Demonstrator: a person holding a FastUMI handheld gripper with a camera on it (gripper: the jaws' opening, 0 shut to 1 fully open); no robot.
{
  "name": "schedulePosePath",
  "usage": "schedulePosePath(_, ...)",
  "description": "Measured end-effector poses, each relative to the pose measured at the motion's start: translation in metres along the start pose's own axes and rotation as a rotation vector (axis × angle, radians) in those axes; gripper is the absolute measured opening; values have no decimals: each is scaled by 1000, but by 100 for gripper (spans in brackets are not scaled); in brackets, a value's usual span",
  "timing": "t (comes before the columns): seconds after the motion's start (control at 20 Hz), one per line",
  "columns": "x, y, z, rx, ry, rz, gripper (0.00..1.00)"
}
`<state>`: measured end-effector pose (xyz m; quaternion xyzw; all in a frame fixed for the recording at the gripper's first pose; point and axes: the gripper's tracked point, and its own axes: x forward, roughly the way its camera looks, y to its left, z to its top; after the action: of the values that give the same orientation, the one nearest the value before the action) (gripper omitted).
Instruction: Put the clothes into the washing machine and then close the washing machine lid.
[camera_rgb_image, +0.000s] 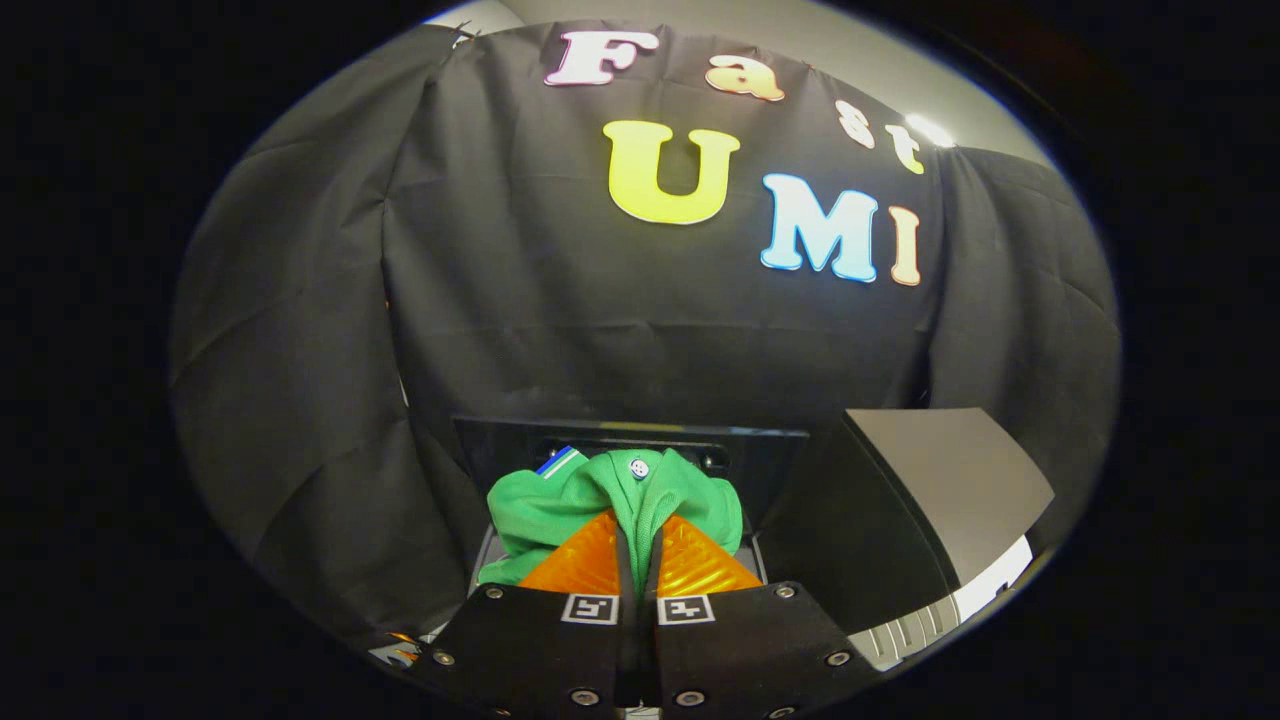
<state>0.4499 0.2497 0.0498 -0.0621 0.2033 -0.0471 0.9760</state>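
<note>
The jaws (636, 545) are nearly together and they pinch a fold of the green garment (610, 505) between them. The garment is bunched; it has a collar with a small pale button, and a blue and white tag shows at its far side. It hangs in the jaws above the dark opening of the washing machine (900, 530), which is just beyond the garment. The grey lid (950, 480) of the machine stands raised, beside the garment.
</note>
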Motion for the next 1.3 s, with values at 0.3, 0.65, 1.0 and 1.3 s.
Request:
schedulePosePath(0.3,31,7,-53,-29,93,-6,0)
schedulePosePath(0.65,61,15,-101,-63,175,1,0)
schedulePosePath(1.0,92,21,-145,-103,253,4,0)
schedulePosePath(1.3,120,25,-171,-98,309,9,0)
